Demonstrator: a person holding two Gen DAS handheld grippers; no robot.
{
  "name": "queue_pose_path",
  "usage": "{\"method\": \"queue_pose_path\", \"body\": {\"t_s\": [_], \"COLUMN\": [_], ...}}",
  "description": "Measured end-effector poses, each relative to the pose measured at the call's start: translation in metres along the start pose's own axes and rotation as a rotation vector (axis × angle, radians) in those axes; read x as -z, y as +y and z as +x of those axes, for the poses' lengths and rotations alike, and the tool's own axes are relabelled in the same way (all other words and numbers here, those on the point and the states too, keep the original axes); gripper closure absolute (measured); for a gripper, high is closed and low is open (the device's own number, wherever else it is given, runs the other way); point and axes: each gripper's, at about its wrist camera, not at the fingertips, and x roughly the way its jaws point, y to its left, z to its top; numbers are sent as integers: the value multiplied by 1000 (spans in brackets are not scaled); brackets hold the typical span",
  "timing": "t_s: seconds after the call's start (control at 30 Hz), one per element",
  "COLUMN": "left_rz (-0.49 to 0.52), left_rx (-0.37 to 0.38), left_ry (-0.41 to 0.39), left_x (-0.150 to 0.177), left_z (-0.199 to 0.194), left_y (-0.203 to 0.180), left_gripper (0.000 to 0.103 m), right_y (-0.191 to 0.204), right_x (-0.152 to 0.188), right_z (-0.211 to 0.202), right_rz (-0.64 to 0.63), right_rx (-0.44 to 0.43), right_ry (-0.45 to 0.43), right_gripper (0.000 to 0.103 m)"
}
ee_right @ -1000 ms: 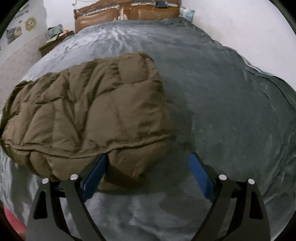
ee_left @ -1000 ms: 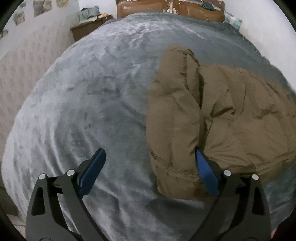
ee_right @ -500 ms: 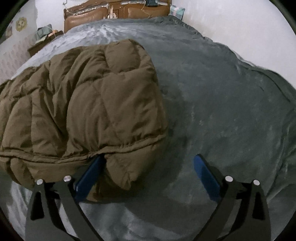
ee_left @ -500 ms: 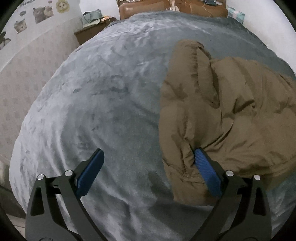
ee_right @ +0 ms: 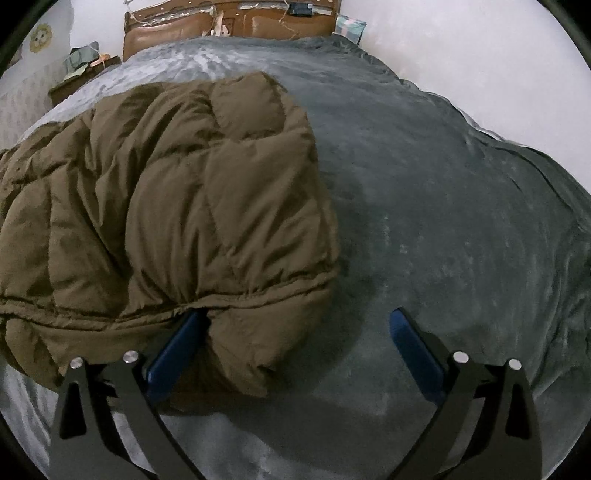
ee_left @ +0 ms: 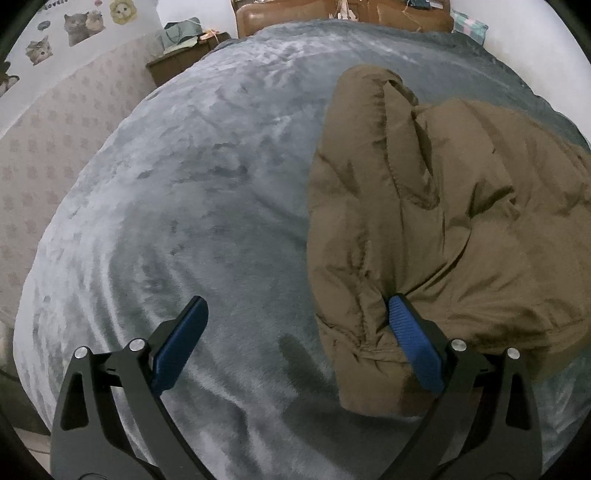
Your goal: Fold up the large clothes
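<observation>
I have a brown puffer jacket point(ee_left: 443, 221) lying bunched and folded over on the grey plush blanket point(ee_left: 184, 221) that covers the bed. From my left gripper point(ee_left: 295, 314), the jacket fills the right half of the view; its near corner sits against my right-hand blue pad point(ee_left: 413, 350), while the other pad stands over bare blanket, well apart from it. The jaws there are spread wide and clamp nothing. From my right gripper point(ee_right: 299, 325), the same jacket point(ee_right: 166, 203) sits to the left, its stitched hem running across just ahead of me. The left-hand pad point(ee_right: 177, 347) is tucked under that hem edge, the far pad is clear over the blanket point(ee_right: 461, 221). These jaws have just been opening and now stand released, with the jacket's corner between them but not pinched. At the head of the bed I see a brown headboard point(ee_right: 229, 26), and a dark nightstand point(ee_left: 177, 66) with clutter beside the wall.
</observation>
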Motion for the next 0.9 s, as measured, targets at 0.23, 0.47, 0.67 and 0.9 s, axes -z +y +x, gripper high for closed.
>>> {"method": "queue_pose_path", "body": {"t_s": [0.23,0.47,0.67,0.9], "left_rz": [-30,-81,-170,-247], "left_rx": [35,18,-32,63], "left_ry": [-28,-104,-190,-302], "left_x": [11,23,38,52], "left_z": [-21,-59,-98,-147], "left_y": [9,23,30,32], "left_gripper": [3,3,3,3], "right_y": [8,30,62,89], "right_x": [8,11,12,30], "right_z": [-32,-75,-97,-124], "right_rz": [6,33,33,31], "right_rx": [9,-61,-142,-223], "right_ry": [-69,-149,-157,-228], "right_gripper": [2,2,2,2]}}
